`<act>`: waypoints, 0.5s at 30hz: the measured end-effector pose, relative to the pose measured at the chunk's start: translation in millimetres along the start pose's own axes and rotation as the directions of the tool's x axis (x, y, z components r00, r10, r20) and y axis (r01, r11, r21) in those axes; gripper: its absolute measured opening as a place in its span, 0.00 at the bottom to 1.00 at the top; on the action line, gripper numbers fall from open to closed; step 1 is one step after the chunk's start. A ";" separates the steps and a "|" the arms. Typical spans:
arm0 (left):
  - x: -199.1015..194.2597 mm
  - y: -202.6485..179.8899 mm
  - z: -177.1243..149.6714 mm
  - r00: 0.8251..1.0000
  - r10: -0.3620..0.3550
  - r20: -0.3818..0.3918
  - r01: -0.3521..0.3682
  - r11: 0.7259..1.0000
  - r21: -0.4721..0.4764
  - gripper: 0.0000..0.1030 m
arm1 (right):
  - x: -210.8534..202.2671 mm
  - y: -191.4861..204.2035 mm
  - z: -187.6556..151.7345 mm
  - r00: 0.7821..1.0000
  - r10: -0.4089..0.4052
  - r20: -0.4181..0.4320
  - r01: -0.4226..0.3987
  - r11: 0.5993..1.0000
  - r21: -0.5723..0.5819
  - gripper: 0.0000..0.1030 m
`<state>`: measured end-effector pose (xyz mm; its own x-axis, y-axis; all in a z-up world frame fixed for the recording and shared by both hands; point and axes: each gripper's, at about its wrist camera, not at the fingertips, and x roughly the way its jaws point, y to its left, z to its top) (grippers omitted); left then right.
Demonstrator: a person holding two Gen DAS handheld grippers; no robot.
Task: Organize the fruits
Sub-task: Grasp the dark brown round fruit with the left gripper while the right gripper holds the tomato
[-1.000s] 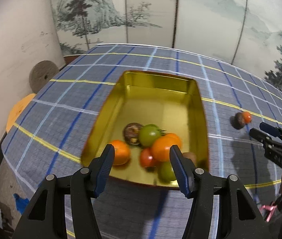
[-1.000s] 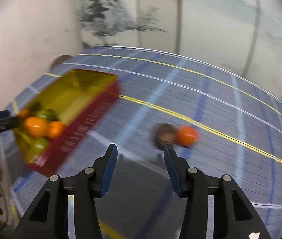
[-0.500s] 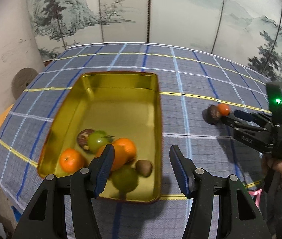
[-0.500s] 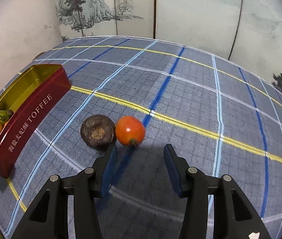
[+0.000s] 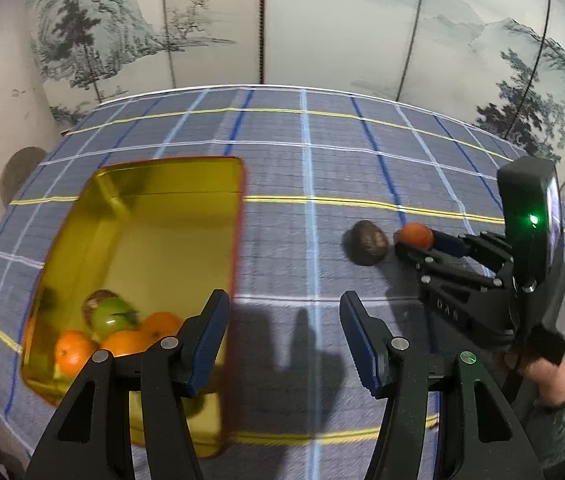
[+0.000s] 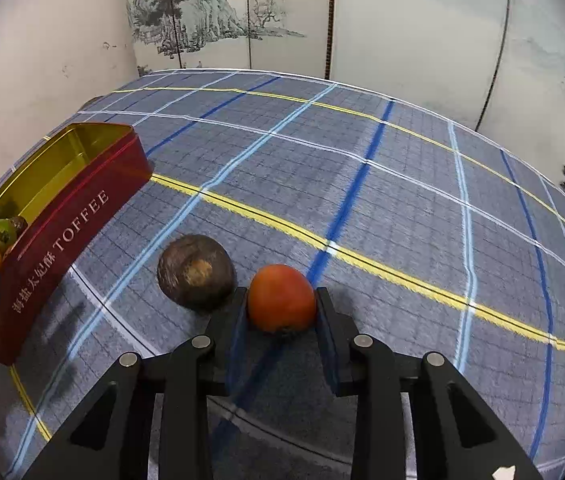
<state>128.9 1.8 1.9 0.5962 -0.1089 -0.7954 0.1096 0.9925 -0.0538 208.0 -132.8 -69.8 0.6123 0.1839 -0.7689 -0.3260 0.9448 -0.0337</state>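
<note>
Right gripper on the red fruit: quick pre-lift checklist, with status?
1. Red fruit sits between the right gripper fingers: ok.
2. Grip finished: not ok, jaws closing at this moment.
3. Brown fruit clear of the left-hand finger: cannot tell, it lies very close.
4. Toffee tin open with bare floor at its far end: ok.
5. Left gripper empty, jaws apart: ok.
6. Path to the tin over the checked cloth: ok.

I see a grey-blue plaid tablecloth (image 6: pixel 402 200) with yellow, white and blue lines, a red toffee tin (image 6: pixel 66 240) with a gold inside, an orange-red tomato (image 6: pixel 282 298) and a dark brown fruit (image 6: pixel 195 271).
</note>
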 end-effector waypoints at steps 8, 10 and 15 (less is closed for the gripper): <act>31.3 -33.7 13.6 0.999 -0.038 -0.019 0.038 0.999 0.032 0.57 | -21.8 -40.4 -25.1 0.998 -0.061 -0.002 0.061 0.992 0.107 0.28; 40.1 -39.8 17.4 0.999 -0.036 -0.024 0.037 0.999 0.039 0.57 | -28.4 -54.4 -32.9 0.997 -0.079 -0.003 0.078 0.987 0.140 0.28; 61.9 -50.5 25.9 0.999 -0.028 -0.045 0.030 0.998 0.048 0.57 | -39.0 -83.1 -47.3 0.991 -0.132 -0.013 0.132 0.971 0.200 0.28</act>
<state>180.9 -56.5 -29.0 0.5565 -0.1336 -0.8200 0.1652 0.9851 -0.0483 177.1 -231.3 -67.2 0.6408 0.0536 -0.7659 -0.0915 0.9958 -0.0068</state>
